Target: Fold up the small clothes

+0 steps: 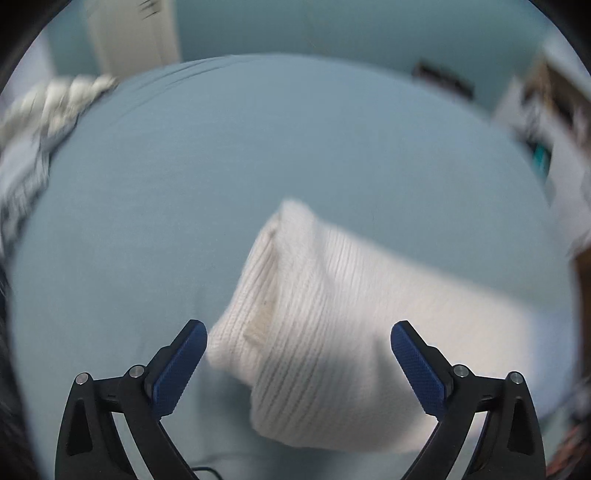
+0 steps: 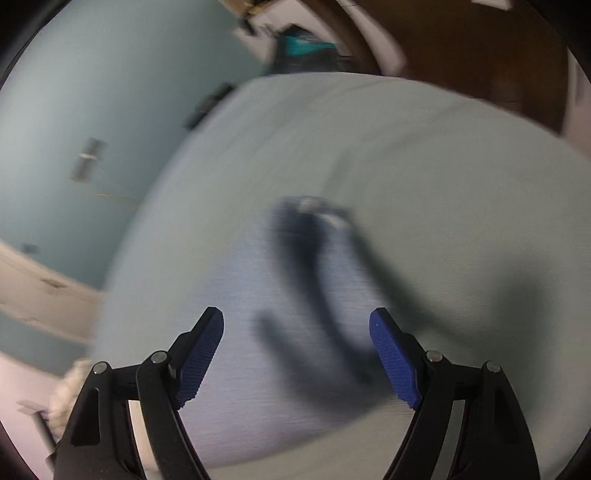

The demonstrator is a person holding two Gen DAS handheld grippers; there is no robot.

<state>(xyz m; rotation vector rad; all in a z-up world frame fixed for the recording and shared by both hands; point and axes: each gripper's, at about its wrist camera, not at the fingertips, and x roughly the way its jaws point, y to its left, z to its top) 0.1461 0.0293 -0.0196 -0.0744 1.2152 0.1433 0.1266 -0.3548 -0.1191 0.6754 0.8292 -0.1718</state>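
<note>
Teal wall (image 1: 332, 29) behind; pale blue bed sheet (image 1: 147, 221) as work surface; white ribbed knit garment (image 1: 325, 332) lying folded on sheet, just ahead of left gripper (image 1: 299, 354); jaws apart, nothing held; right gripper (image 2: 295, 350) likewise apart over blurred fabric with dark shadow; advice: slow down, square up on near edge, pinch single layer, fold evenly; garment pile (image 1: 44, 107) far left.

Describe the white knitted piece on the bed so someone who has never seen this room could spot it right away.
Start from the wide pale blue bed sheet that fills the left wrist view. Near its front edge, just ahead of the open left tongs, lies the white ribbed knit garment, folded into a thick block. Its plain white ribbing sets it apart from the rumpled striped and fuzzy clothes heap at the sheet's far left.
</note>
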